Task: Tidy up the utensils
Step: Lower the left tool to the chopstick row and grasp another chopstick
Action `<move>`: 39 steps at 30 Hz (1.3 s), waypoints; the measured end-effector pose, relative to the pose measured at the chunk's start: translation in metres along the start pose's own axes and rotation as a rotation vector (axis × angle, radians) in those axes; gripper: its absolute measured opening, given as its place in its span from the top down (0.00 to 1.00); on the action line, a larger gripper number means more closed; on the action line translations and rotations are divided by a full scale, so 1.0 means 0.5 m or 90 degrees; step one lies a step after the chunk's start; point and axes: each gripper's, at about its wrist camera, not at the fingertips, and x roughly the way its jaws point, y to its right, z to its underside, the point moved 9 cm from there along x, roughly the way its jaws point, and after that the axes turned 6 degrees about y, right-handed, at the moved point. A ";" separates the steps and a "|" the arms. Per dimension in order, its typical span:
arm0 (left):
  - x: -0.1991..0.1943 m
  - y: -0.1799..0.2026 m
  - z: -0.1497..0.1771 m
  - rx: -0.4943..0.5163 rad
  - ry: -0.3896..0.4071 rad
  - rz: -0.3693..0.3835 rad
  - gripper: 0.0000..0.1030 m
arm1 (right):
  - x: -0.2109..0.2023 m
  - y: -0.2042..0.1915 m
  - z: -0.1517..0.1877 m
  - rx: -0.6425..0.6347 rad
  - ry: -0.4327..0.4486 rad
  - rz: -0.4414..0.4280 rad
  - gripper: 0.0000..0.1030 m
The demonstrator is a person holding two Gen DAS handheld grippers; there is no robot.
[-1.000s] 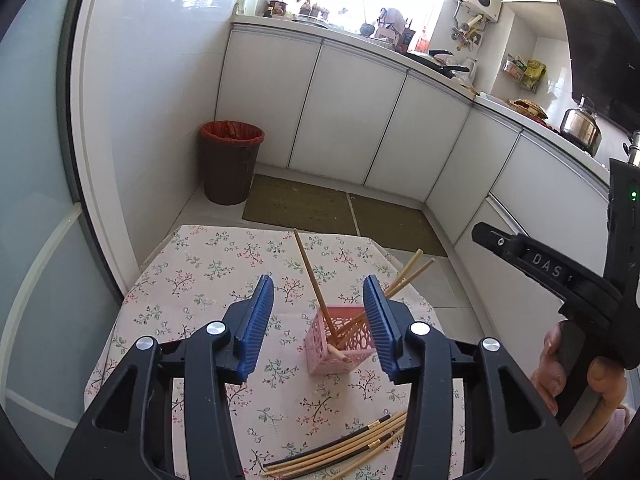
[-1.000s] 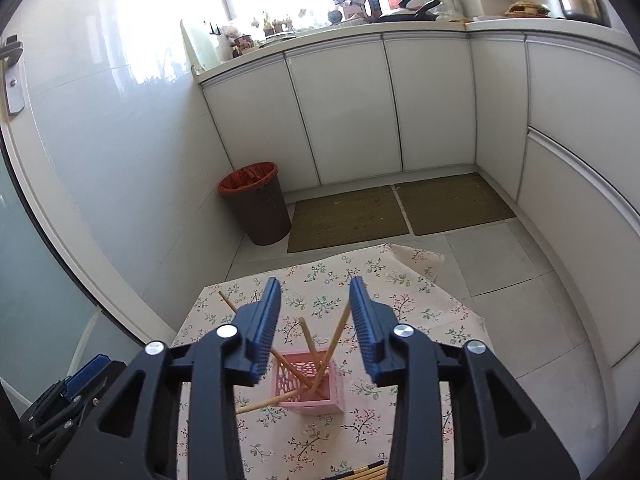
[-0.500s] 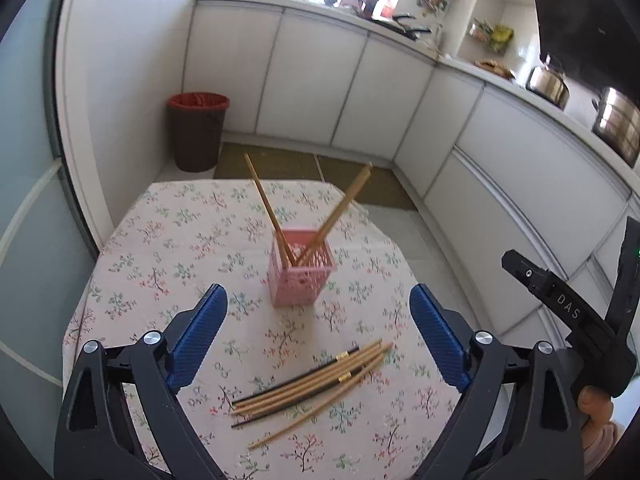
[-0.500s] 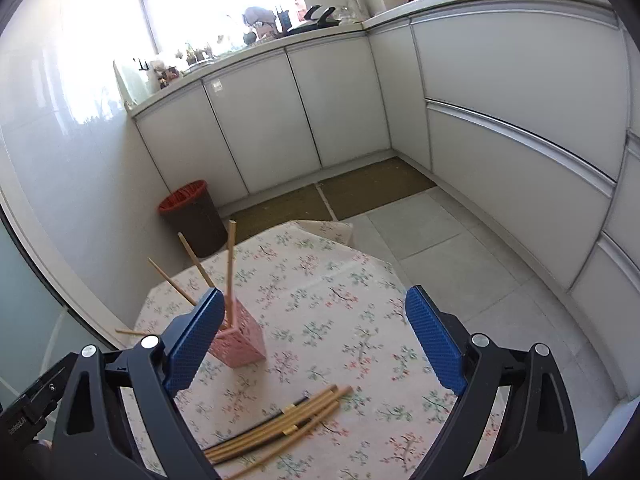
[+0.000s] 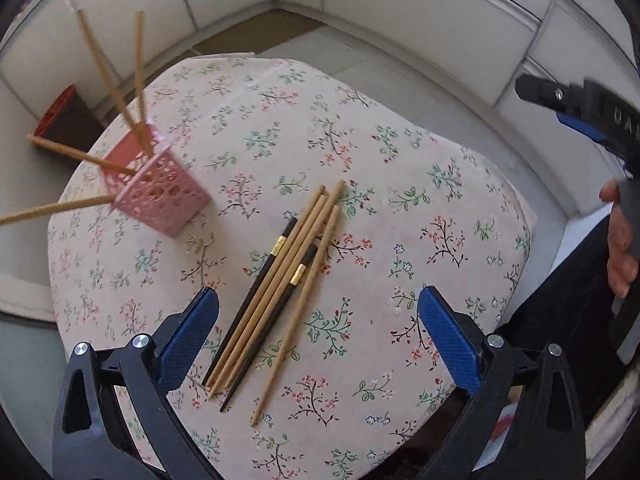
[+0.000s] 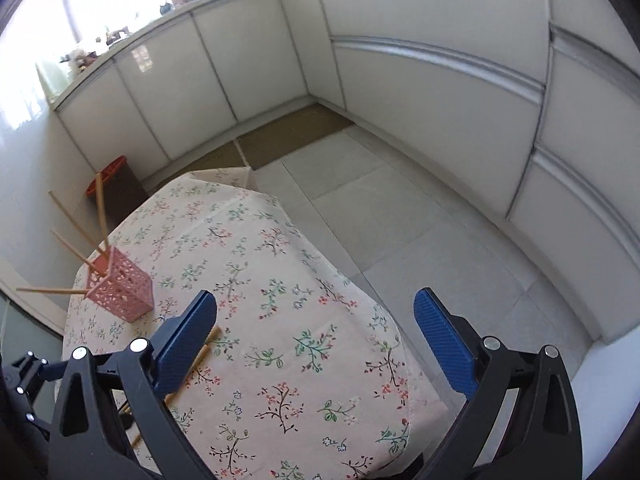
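A pink lattice holder [image 5: 160, 196] stands on the floral tablecloth [image 5: 400, 208] at the left, with several wooden chopsticks [image 5: 108, 68] leaning out of it. A loose bundle of wooden and black chopsticks [image 5: 280, 280] lies on the cloth, just ahead of my left gripper [image 5: 318, 332], which is open and empty above it. My right gripper [image 6: 316, 336] is open and empty over the table's right part. The holder [image 6: 120, 288] shows at the left in the right wrist view, and chopstick tips [image 6: 206, 344] peek past the left finger.
White kitchen cabinets [image 6: 400, 80] line the far walls, with a tiled floor [image 6: 400, 220] and brown mats [image 6: 288, 132] below. A red-rimmed bin [image 6: 116, 176] stands beyond the table. The other gripper and the hand [image 5: 620, 248] show at the right of the left wrist view.
Both grippers have opened wide and pulled back from the pink holder. The left one has tilted down over the loose chopsticks; the right one has swung right.
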 end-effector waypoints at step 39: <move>0.239 -0.010 -0.043 0.017 -0.130 0.063 0.93 | 0.149 0.035 0.074 0.177 -0.202 -0.008 0.07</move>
